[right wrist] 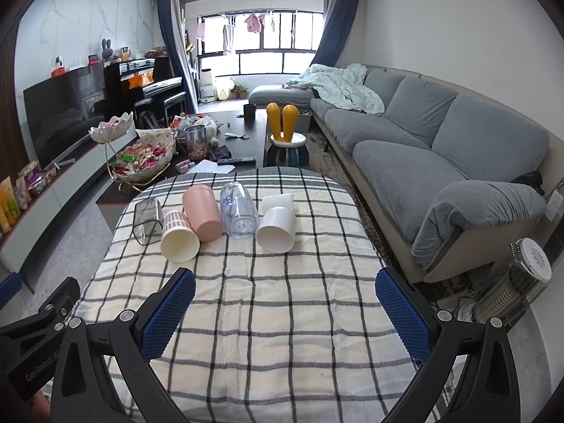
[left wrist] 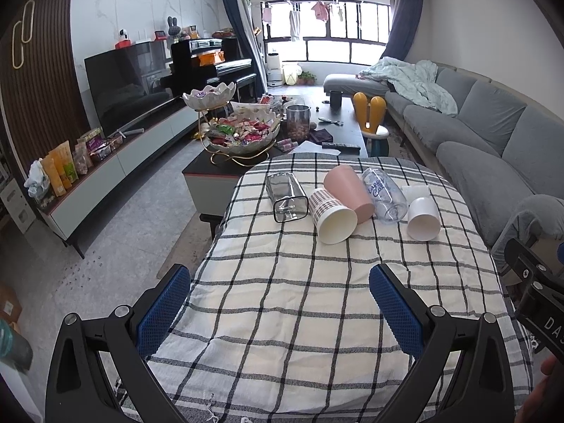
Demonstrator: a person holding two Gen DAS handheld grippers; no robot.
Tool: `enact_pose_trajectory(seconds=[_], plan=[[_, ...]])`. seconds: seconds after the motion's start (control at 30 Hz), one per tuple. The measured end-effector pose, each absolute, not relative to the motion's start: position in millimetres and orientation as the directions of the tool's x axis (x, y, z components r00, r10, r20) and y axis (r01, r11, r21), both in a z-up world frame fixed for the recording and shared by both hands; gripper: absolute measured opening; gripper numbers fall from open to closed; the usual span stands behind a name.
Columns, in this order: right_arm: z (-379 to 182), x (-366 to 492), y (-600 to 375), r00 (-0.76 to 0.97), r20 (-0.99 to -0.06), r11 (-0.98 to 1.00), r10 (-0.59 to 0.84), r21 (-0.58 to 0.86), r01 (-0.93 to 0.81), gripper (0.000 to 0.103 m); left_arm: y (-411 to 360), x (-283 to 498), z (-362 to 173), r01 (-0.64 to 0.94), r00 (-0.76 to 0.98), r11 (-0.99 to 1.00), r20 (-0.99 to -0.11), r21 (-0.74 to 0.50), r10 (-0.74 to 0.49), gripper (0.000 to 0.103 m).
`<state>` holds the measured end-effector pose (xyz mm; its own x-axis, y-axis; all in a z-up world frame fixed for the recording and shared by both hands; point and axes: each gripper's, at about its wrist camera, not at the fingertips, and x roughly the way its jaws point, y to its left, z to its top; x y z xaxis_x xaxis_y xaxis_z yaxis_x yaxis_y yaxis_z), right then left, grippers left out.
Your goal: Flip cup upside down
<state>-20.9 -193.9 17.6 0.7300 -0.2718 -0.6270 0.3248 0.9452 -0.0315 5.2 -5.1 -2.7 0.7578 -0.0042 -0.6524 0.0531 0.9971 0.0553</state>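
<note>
Several cups lie on their sides in a row at the far end of a table with a checked cloth (left wrist: 282,299) (right wrist: 275,303). From left to right: a clear square glass (left wrist: 286,195) (right wrist: 147,219), a plaid paper cup (left wrist: 331,216) (right wrist: 178,234), a pink cup (left wrist: 347,188) (right wrist: 203,213), a clear printed glass (left wrist: 384,194) (right wrist: 238,211) and a white cup (left wrist: 424,218) (right wrist: 276,229). My left gripper (left wrist: 280,308) is open and empty over the near cloth. My right gripper (right wrist: 285,312) is open and empty too, well short of the cups.
A dark coffee table (left wrist: 338,130) with snack bowls (left wrist: 243,130) and a jar stands beyond the table. A grey sofa (right wrist: 440,155) runs along the right, a TV cabinet (left wrist: 116,162) along the left. A heater (right wrist: 511,282) stands on the floor at the right.
</note>
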Motion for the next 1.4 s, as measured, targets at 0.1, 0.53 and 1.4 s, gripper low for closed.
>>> enact_pose_trajectory(seconds=[0.1,0.53,1.4], plan=[[6.7,-14.2,-199.2,0.725,-0.633,0.944,-0.271,-0.027,0.33,0.103,-5.6,8.3,-4.0,0.053,0.753,0.997,-0.658,0.053,-0.005,0.103],[5.8,-7.3,-200.9,0.72,-0.641,0.945,-0.267,-0.026,0.327,0.102,-10.6,19.4,-8.1,0.046,0.744,0.998,-0.668,0.052,0.0,0.103],[-11.8,229.4,-254.3,0.444,-0.88,0.956,-0.166,-0.254,-0.145,0.102,-89.2,144.7,-12.2,-0.266,0.633,0.964,-0.751,0.018,0.188,0.103]])
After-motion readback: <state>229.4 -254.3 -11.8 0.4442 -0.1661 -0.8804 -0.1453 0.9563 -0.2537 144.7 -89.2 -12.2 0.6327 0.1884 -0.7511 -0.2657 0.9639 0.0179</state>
